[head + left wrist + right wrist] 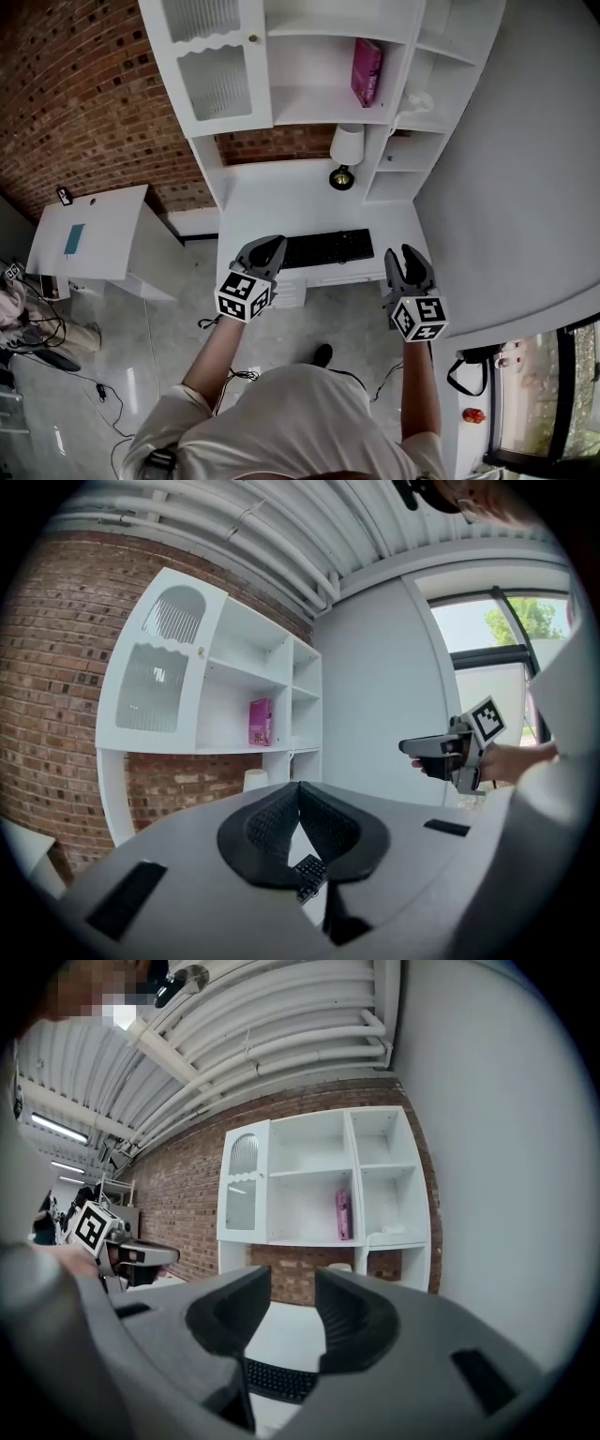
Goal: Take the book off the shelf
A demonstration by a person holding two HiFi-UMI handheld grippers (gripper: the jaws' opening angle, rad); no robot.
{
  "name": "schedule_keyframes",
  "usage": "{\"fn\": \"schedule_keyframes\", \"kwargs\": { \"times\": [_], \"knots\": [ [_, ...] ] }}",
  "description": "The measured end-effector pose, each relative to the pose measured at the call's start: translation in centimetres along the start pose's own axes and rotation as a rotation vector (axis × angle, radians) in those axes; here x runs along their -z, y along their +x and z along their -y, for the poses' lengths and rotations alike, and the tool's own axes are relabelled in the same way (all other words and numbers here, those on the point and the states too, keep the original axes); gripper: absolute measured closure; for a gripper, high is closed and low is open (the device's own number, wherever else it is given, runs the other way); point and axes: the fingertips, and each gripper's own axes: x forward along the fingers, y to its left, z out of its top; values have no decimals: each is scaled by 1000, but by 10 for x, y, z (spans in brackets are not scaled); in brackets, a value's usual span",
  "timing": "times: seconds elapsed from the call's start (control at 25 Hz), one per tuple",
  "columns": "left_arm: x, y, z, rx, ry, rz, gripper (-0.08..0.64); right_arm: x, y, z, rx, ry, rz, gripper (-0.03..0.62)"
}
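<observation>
A pink book [366, 71] stands upright on the middle shelf of a white shelf unit [319, 117] above a white desk [281, 202]. It also shows in the left gripper view as the book [260, 722] and in the right gripper view as the book [343, 1214], far ahead of both jaws. My left gripper [264, 251] hovers in front of the desk, jaws closed tip to tip on nothing [299, 786]. My right gripper [410, 265] hangs level with it on the right, its jaws apart and empty [293, 1274].
A black keyboard [326, 248] lies at the desk's front edge and a white lamp [346, 150] stands at its back. A glass-fronted cabinet door [216, 66] sits left of the book. A grey wall [525, 169] runs along the right, a white side table [89, 234] stands left.
</observation>
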Motion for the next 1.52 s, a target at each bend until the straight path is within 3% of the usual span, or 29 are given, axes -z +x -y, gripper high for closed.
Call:
{"fn": "schedule_keyframes", "kwargs": {
  "times": [0.4,0.68,1.16,1.52],
  "knots": [
    [0,103,9,-35,-16,-13,566,9,58,93,-45,-12,-27,460],
    [1,141,5,-43,-68,-20,566,16,87,129,-67,-3,-42,460],
    [2,172,-35,-52,-49,-40,566,13,136,142,-35,-2,-62,460],
    [0,200,-81,16,-49,-46,566,-8,185,135,37,-7,-57,460]
  ]
}}
